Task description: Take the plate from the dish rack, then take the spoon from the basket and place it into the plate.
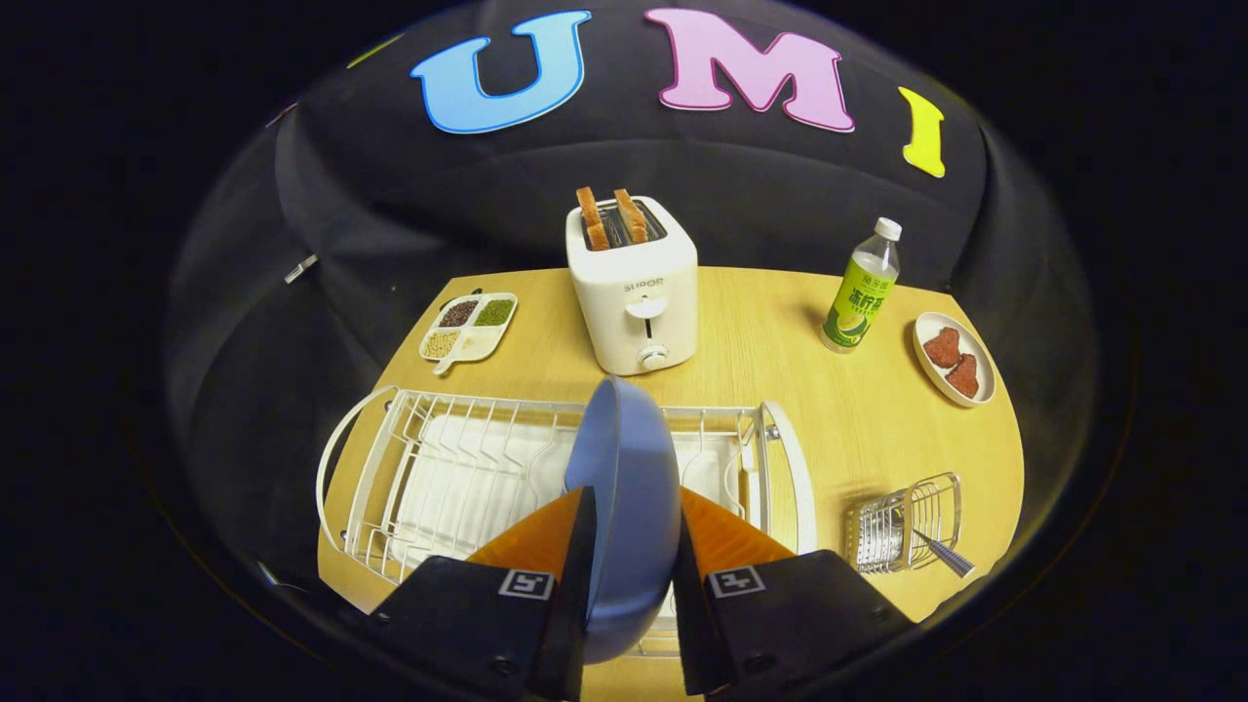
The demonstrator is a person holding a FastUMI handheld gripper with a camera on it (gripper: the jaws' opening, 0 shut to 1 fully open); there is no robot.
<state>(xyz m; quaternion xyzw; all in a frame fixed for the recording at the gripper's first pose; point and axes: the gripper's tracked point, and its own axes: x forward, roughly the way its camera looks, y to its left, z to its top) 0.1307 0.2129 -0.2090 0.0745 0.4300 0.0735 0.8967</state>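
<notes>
While my tongs [629, 546] squeeze the blue plate [624, 487] from both sides, it stands on edge above the dish rack [429, 468]. I should lift it straight up, slowly, then lay it flat on the tabletop [858, 409] near the basket [902, 536].

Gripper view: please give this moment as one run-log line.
gripper: shut on blue plate | plate: upright over dish rack | spoon: in basket
</notes>
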